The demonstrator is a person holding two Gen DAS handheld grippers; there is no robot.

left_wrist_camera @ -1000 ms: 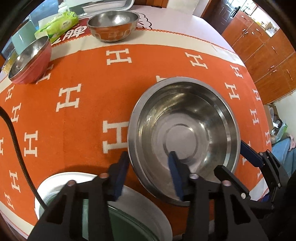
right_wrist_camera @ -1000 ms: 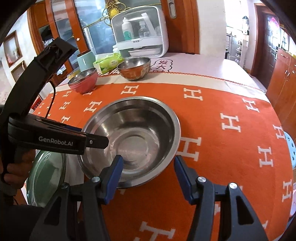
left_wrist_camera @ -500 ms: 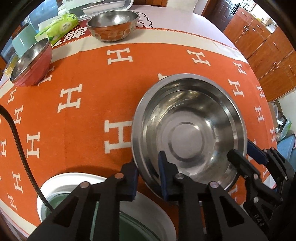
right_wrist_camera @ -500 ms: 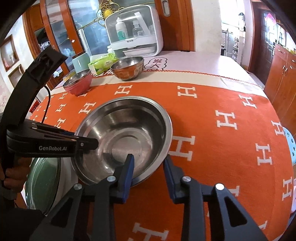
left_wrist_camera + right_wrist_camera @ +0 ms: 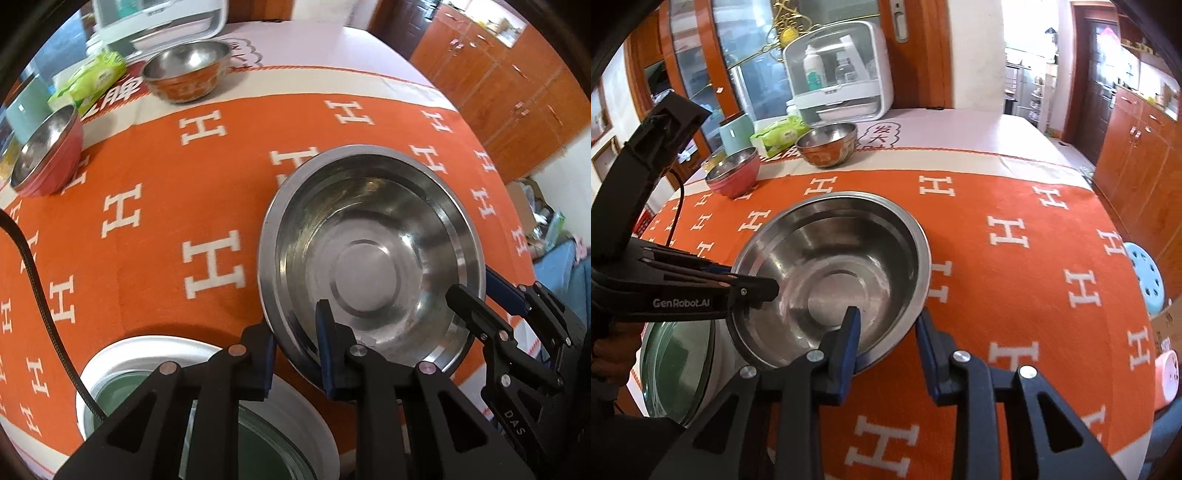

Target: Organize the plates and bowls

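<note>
Printed "GenRobot.AI" in white on the black left gripper (image 5: 753,290), and "DAS" on the black right gripper (image 5: 480,291) in the other view. Clenched, both of them, on the rim of the big steel bowl (image 5: 373,254): left gripper at the near left rim, one blue pad inside and one outside; right gripper at the near right rim, gripped the same way. Shiny, round and smooth, that bowl, with a flat circle in the bottom, tipped a little over the orange cloth (image 5: 147,177). Soft and woolly-looking, covered in big white "H" letters, with a cream band at the far edge. Round white plate (image 5: 122,354) at the near left, with a green glass dish (image 5: 266,443) on it, just beside the big bowl. Far left, a red bowl (image 5: 48,158) with a shiny steel inside. Far back, an orange patterned bowl (image 5: 184,70), also steel inside, by a crinkly green packet (image 5: 92,79). Red Chinese letters under the packet, too cut off to read.
</note>
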